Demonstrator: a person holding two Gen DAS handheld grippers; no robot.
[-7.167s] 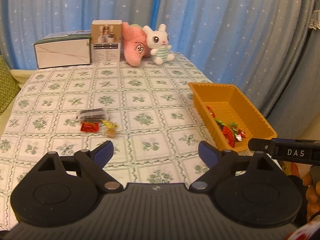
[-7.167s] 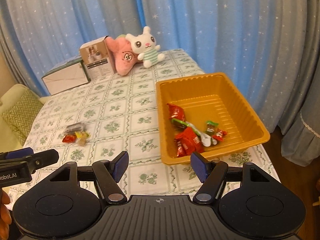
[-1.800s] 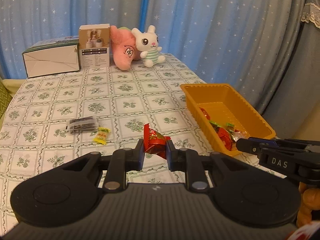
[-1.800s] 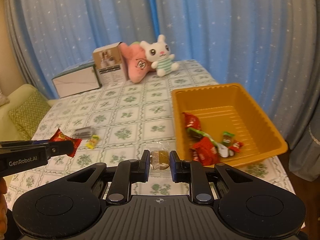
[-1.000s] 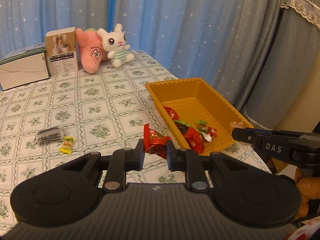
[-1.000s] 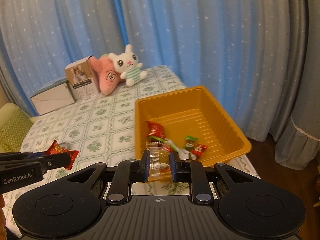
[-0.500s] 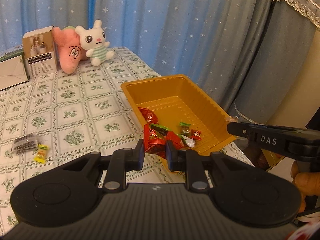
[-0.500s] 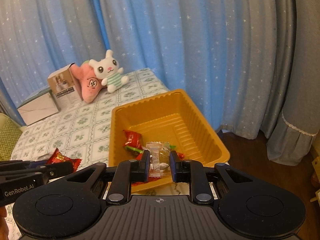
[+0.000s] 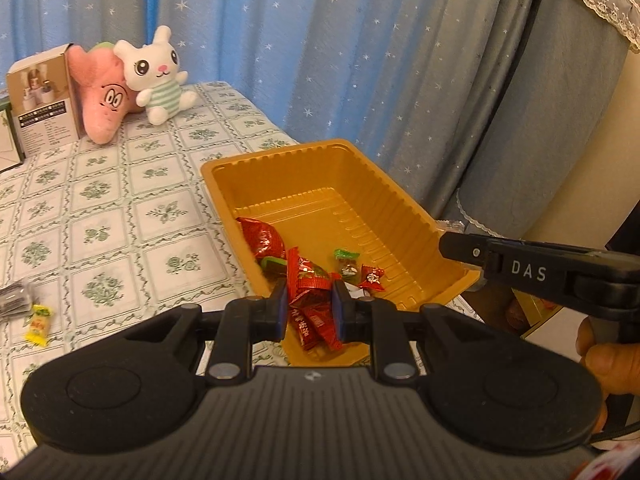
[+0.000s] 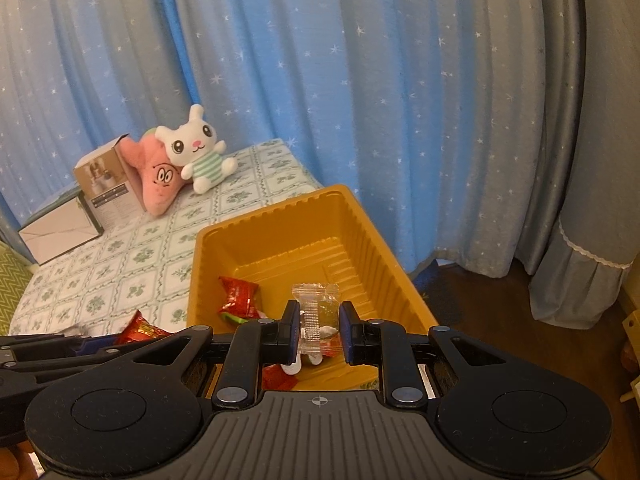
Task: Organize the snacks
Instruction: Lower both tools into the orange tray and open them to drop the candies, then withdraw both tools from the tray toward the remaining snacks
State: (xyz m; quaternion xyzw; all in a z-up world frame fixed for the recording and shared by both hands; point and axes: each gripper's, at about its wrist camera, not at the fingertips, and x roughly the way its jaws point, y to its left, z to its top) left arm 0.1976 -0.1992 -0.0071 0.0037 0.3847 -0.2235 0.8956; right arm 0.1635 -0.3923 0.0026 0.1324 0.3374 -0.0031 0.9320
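Red snack packet (image 9: 307, 280) pinched in left gripper (image 9: 308, 310), now above orange tray (image 9: 404, 196)'s near end, no longer over worktop (image 9: 100, 216). Clear-wrapped candy (image 10: 316, 312) clamped in right gripper (image 10: 319, 330), deeper over tray. Yellow candy (image 9: 38, 322) left on worktop.

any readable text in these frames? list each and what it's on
"DAS": white letters on the side of the right gripper, seen from the left wrist view.
Printed lines on the product box: too small to read.
Print on the red snack wrapper in the left gripper: blurred, unreadable.
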